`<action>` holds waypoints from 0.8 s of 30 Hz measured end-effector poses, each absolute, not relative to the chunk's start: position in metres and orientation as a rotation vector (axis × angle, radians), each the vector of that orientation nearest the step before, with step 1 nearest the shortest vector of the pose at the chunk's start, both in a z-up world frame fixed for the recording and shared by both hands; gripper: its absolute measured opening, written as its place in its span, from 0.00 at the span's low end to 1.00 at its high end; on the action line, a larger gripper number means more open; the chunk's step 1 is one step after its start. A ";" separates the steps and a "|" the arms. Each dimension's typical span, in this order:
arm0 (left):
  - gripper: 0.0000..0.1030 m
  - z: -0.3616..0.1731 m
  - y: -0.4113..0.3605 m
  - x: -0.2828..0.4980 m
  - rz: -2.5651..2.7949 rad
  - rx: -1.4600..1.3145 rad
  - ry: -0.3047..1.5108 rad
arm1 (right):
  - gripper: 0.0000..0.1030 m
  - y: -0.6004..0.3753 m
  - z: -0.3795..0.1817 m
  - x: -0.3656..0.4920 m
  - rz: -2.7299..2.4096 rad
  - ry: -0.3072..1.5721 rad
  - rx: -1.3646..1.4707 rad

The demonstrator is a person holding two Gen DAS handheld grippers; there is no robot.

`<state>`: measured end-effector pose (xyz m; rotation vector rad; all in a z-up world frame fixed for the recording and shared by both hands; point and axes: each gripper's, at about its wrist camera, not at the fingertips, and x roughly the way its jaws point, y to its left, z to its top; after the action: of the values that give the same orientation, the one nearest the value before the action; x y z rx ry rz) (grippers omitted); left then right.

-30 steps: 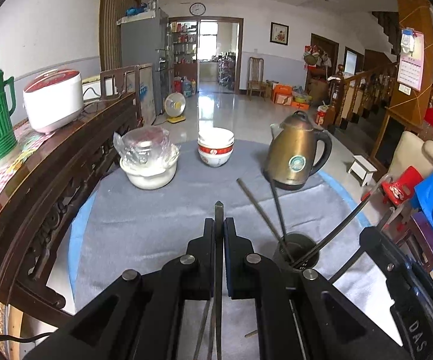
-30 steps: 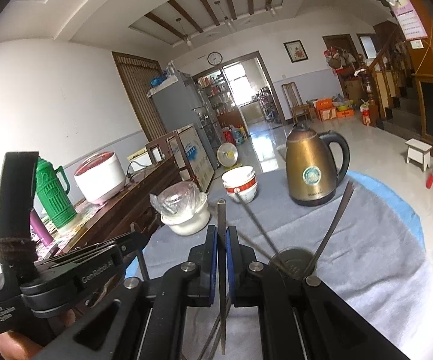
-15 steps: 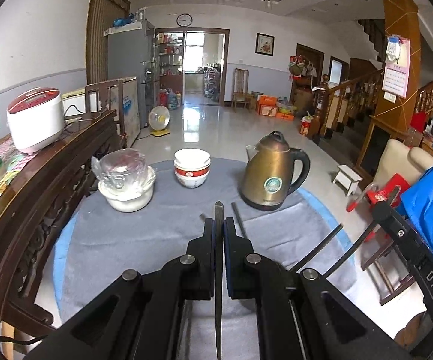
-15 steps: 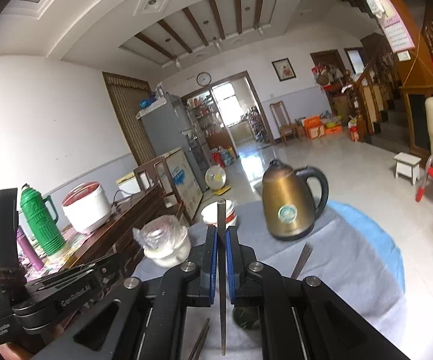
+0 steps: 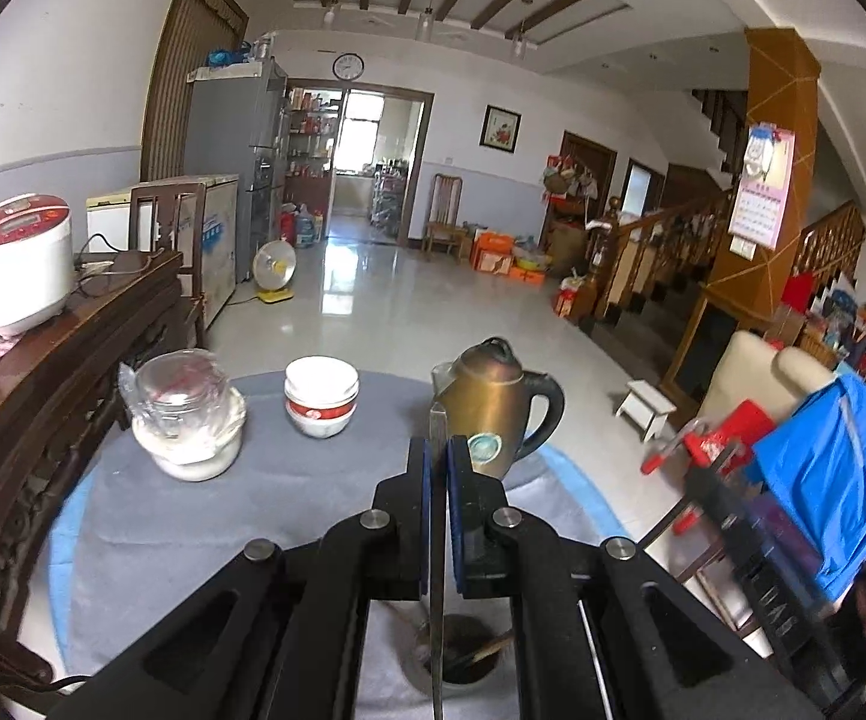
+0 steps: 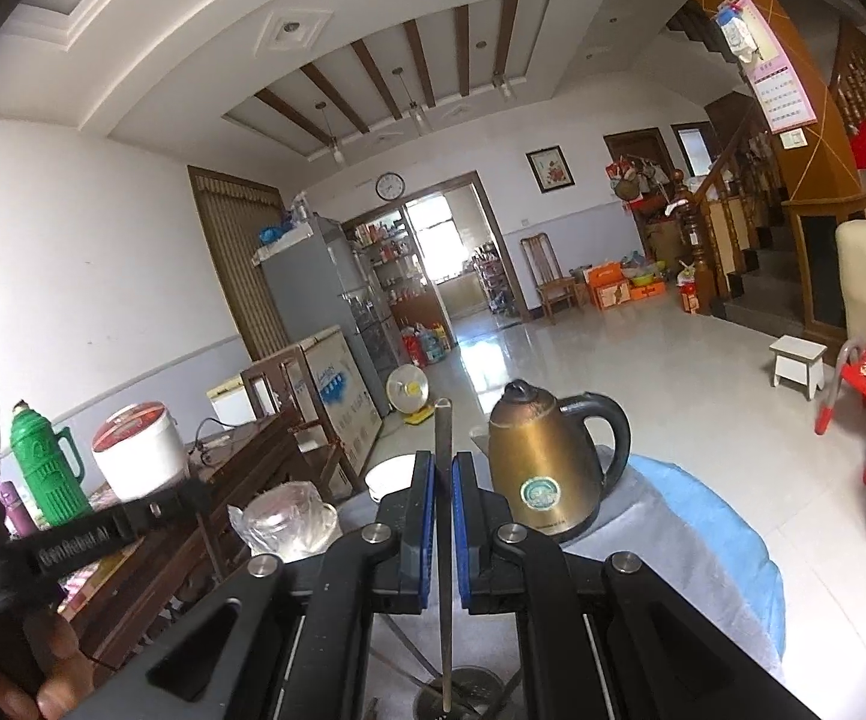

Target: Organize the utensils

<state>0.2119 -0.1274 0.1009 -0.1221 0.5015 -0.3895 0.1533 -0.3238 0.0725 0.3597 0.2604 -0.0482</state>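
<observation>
Steel chopsticks [image 5: 437, 540], two, one per tongs [image 5: 437, 450]

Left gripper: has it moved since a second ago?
Yes. The left gripper has risen and tipped up: its chopstick tip now overlaps the kettle, and the holder cup has dropped to the bottom edge.

Lived-in family home — open hall.
Fridge [image 5: 234, 138] upper left, staircase [image 5: 661, 252] at right, kettle [image 5: 493, 408] and rice cooker [image 5: 18, 264] — household clutter.
</observation>
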 end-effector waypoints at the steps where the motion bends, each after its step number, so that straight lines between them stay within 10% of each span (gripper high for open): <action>1: 0.06 0.099 -0.129 0.214 -0.394 -0.131 0.493 | 0.06 -0.324 0.068 0.155 -0.050 0.270 0.361; 24: 0.06 0.047 -0.157 0.234 -0.329 -0.109 0.453 | 0.06 -0.323 0.014 0.157 -0.061 0.397 0.418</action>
<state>0.2341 -0.1572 0.0467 -0.1089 0.4534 -0.3286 0.1566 -0.3233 0.0138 0.4177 0.3972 -0.0610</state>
